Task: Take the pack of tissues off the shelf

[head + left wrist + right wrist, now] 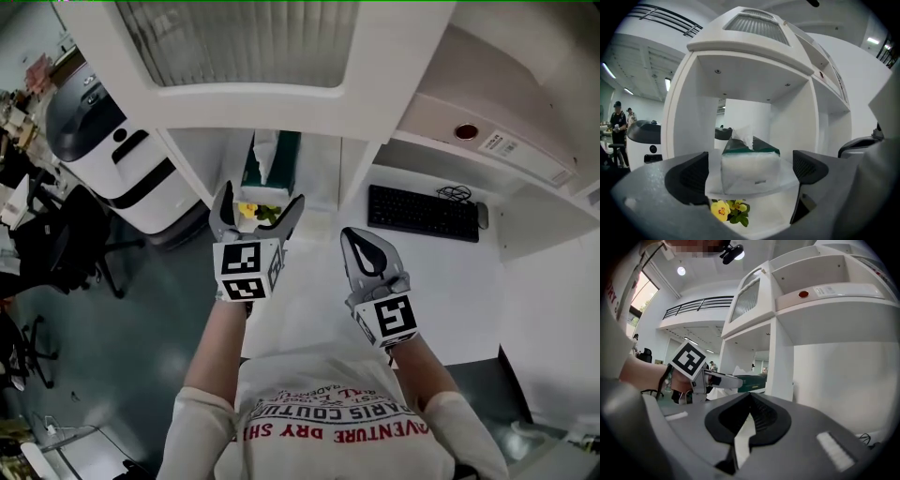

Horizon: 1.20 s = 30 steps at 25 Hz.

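The pack of tissues (273,157), green on top with a clear white wrapper and a tissue sticking up, lies on a low white shelf (214,161) inside a cabinet. In the left gripper view the pack of tissues (750,169) sits straight ahead between the wide open jaws, and the pads do not touch it. My left gripper (261,202) hovers just in front of the shelf edge. A small yellow flower (727,211) lies below the jaws. My right gripper (361,246) hangs over the white desk to the right, shut and empty, and it sees the left gripper (717,379).
A black keyboard (422,213) lies on the white desk (309,305) to the right. A cabinet post (361,173) divides the shelf from the desk bay. A white and black machine (103,141) and office chairs (56,253) stand at the left. People (618,123) stand far off.
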{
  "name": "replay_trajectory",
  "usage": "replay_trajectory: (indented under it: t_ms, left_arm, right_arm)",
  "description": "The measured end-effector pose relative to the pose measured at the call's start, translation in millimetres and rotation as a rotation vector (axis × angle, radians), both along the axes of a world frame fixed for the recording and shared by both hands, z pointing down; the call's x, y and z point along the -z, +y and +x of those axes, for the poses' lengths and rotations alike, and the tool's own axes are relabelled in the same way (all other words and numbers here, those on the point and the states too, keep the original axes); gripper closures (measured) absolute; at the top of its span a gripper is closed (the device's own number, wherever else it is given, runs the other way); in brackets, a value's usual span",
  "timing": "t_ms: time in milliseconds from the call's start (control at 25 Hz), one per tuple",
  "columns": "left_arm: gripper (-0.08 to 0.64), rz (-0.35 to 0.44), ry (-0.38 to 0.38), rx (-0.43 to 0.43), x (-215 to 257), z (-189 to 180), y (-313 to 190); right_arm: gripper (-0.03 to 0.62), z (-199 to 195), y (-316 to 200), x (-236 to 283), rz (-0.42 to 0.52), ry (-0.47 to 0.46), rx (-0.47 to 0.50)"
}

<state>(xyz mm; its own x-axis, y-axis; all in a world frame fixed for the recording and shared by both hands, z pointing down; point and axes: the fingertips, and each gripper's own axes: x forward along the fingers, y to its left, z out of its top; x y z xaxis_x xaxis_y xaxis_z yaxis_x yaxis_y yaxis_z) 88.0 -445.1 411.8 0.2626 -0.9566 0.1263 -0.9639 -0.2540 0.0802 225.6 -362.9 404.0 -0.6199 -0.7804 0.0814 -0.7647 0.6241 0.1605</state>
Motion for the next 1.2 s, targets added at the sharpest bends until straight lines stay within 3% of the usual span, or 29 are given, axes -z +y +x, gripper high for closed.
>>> replay_trajectory:
  t_ms: [240,400,560,920,1200]
  left_arm:
    - [-0.002,-0.031,-0.04,-0.009,-6,18,-27]
    - [0.0,-0.046,-0.066,0.05,-11,9,-39]
    - [0.095,-0.045,-0.064,0.084,-11,2,-41]
    - [0.137,-0.053,-0.046,0.052,-8,0,-28]
    - [0.135,-0.01,-0.059,0.009,6,-5,7]
  right_arm:
    - [0.591,7,-16,-12,-0.043,-0.009,-0.015]
    - [0.591,7,-20,-16,-0.052,-0.009,-0.019]
    - [0.591,7,-19,-13,-0.027,-0.003,-0.017]
    - [0.591,17,-17,-11,-0.03,-0.014,-0.058]
    - [0.591,9,-2,-6,-0.013,-0.016,-0.049]
